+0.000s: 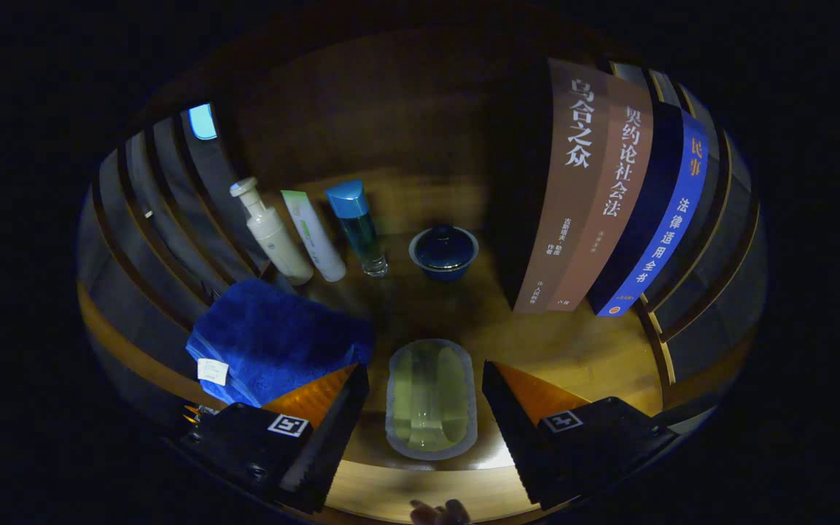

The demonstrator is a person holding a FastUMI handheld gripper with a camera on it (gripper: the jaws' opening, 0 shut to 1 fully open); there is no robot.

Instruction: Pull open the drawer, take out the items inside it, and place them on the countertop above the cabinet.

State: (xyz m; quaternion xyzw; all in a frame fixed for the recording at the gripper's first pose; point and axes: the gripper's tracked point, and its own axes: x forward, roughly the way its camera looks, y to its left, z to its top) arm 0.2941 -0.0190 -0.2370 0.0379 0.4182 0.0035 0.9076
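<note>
Tongs (426, 408) hung open around a clear packet (431, 399) on the countertop (580, 357), so probably just dropping it; backing off seemed next.

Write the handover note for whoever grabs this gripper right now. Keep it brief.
Gripper: open, fingers spread, holding nothing. A pale translucent packet lies flat on the wooden countertop between them, untouched by either finger.
Beyond the fingers: a folded blue towel, a cream pump bottle, a white tube, a blue-capped bottle, a lidded blue cup and upright books.
Done: the packet looks placed on the countertop.
Left: I cannot see the drawer, so check it for remaining items.
</note>
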